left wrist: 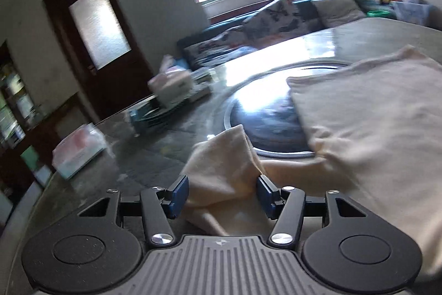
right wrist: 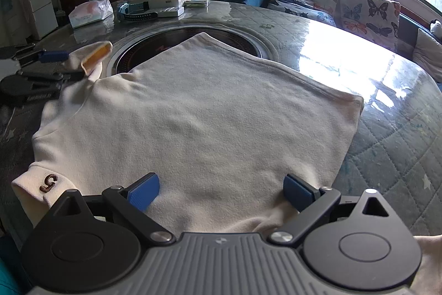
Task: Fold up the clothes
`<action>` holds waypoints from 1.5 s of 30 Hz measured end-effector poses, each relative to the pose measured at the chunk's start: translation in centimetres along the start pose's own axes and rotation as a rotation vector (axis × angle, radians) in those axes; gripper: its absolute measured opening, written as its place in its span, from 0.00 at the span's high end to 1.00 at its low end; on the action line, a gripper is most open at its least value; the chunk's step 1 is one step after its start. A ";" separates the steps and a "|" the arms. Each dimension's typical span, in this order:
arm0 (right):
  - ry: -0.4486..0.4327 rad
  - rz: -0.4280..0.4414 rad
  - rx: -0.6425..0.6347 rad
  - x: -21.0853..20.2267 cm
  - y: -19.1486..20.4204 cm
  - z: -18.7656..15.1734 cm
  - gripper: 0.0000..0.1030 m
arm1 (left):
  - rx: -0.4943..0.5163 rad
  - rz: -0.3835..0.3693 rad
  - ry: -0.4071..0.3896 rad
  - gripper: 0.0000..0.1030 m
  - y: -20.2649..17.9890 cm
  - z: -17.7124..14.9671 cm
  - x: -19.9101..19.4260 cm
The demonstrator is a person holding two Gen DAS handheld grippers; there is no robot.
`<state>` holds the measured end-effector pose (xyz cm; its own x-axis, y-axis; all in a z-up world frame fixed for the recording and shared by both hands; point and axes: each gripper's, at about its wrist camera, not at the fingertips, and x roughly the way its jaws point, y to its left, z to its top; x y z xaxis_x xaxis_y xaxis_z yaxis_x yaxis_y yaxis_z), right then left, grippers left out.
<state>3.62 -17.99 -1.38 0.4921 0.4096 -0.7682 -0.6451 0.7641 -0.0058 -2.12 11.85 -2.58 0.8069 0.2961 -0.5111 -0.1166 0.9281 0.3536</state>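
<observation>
A cream fleece sweatshirt point(right wrist: 199, 112) lies flat mid-bench; the left tool point(left wrist: 222, 194) loosely brackets its cuff, and the right tool point(right wrist: 221, 192) is spread wide.

A brown "5" stands on the cream garment's cuff point(right wrist: 49, 182); no other text is legible.

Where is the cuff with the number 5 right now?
In the right wrist view the cuff lies at the lower left, at the near-left corner of the cream garment, just left of the right tongs.
</observation>
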 end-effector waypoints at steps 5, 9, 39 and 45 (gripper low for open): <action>0.001 0.001 0.001 0.1 0.0 0.0 0.04 | -0.122 0.081 0.039 0.43 3.2 0.4 1.3; 0.002 0.001 0.001 0.1 0.0 0.0 0.03 | -0.183 0.107 0.056 0.44 5.0 0.4 1.7; -0.001 0.003 0.002 0.3 0.0 0.0 0.03 | 0.026 -0.142 -0.034 0.67 0.1 0.8 -1.0; 0.001 0.003 0.002 0.2 0.0 0.0 0.03 | -0.062 -0.109 -0.024 0.94 2.0 0.7 0.0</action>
<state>3.74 -17.85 -1.55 0.4898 0.4114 -0.7687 -0.6456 0.7637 -0.0026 -1.91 13.58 -1.31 0.8303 0.1876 -0.5248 -0.0621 0.9669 0.2473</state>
